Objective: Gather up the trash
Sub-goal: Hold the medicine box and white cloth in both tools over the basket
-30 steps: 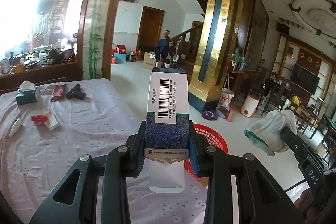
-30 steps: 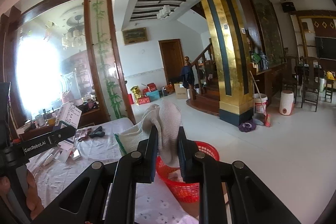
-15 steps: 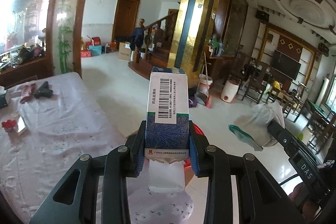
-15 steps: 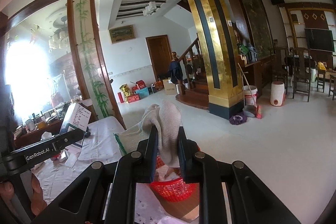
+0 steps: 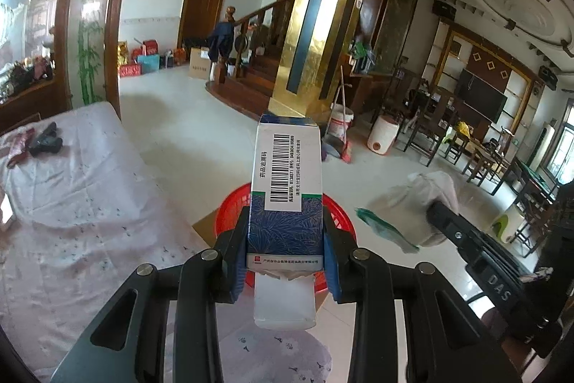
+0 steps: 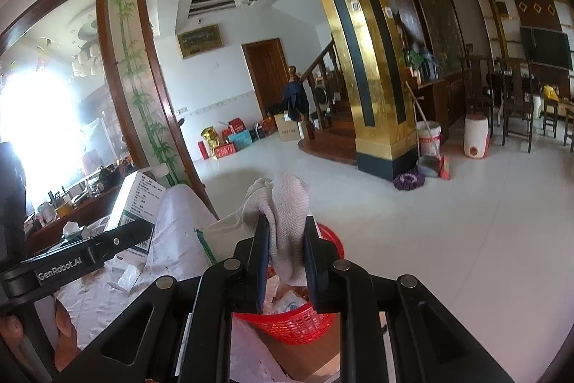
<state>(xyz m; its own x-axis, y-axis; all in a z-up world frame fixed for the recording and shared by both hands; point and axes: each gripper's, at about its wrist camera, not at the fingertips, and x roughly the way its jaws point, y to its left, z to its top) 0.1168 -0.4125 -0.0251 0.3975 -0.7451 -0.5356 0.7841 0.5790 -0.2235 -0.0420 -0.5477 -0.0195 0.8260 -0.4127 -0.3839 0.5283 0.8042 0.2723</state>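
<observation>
My left gripper (image 5: 286, 236) is shut on a white and blue medicine box (image 5: 287, 174) with a barcode, held above a red basket (image 5: 229, 207) that stands off the table's edge. My right gripper (image 6: 286, 261) is shut on a white cloth glove (image 6: 283, 210) with a green cuff, held over the same red basket (image 6: 297, 325), which holds some trash. The glove also shows at the right in the left wrist view (image 5: 419, 203). The box also shows at the left in the right wrist view (image 6: 138, 200).
A table with a pale flowered cloth (image 5: 71, 189) lies to the left, with a dark object (image 5: 45, 140) and a red wrapper (image 5: 18, 146) on it. The basket stands on a brown cardboard piece (image 6: 305, 358). White tiled floor (image 6: 466, 221) spreads to the right.
Both grippers have moved right, away from the table and over the red basket. Each keeps its hold.
</observation>
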